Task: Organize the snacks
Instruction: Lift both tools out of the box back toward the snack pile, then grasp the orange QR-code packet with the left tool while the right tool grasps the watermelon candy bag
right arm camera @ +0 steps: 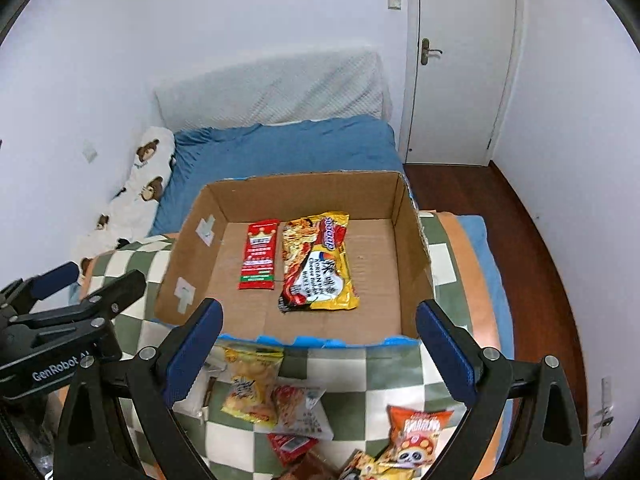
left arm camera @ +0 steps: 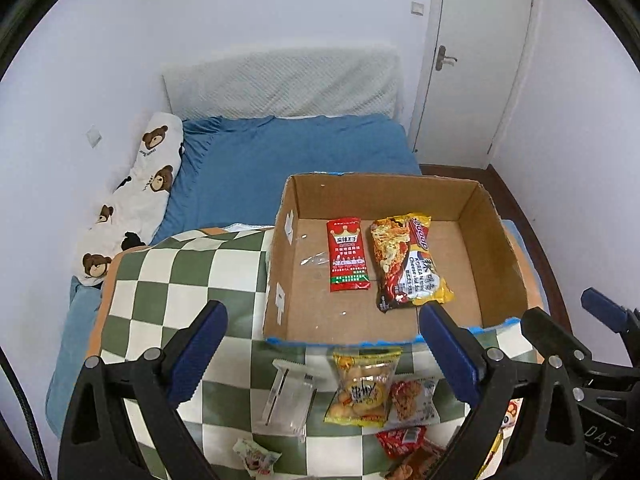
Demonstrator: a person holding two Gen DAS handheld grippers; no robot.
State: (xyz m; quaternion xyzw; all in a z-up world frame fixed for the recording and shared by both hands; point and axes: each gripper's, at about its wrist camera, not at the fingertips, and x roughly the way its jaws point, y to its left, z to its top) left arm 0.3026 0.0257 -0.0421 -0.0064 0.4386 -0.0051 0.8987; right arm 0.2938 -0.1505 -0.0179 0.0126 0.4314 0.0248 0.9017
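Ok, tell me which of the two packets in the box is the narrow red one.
The red sachet, left of the wider yellow noodle packet in the cardboard box. It is slimmer and all red.

White walls (left arm camera: 240, 8), closed door (left arm camera: 476, 60), blue-sheeted bed (left arm camera: 300, 152), dark wood floor (right arm camera: 532, 248).

Your grippers (left arm camera: 320, 352) (right arm camera: 318, 350) are black frames with silver screws, blue ridged fingertip pads (left arm camera: 198, 354), and white "GenRobot" lettering behind the jaws.

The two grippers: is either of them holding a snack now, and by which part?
Nothing is held. The left gripper and the right gripper are both open and empty.
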